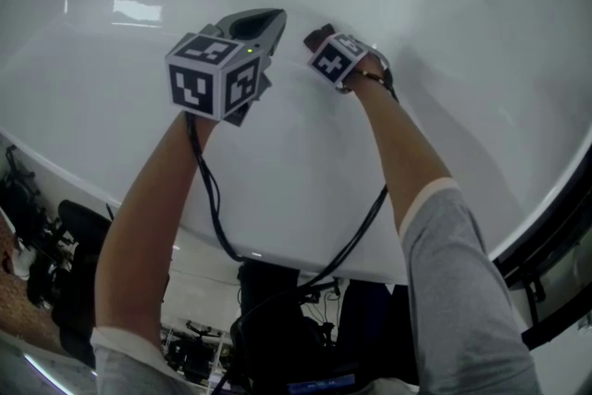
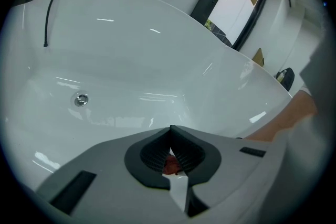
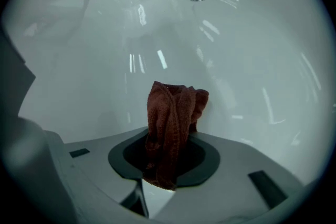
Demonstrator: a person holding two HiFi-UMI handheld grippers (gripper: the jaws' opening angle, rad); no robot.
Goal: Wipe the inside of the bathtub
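Your right gripper [image 3: 169,138] has its jaws clamped on a dark red cloth [image 3: 174,108]. The cloth's bunched top stands above the jaws, and you cannot tell from that view whether it touches the white bathtub [image 1: 462,23] wall. Your left gripper [image 2: 170,129] has its jaws pressed together at the tips. A small reddish scrap shows low in the gap behind them, and you cannot tell what it is.

In the head view both grippers sit side by side and close together over the inner wall, with smooth bare tub surface all around them. The near rim [image 1: 88,185] runs under your forearms. The drain [image 2: 80,99] lies well apart from both grippers, down on the floor of the tub.

Only the left gripper view shows the far rim, where a black hose [image 2: 47,16] hangs over it.
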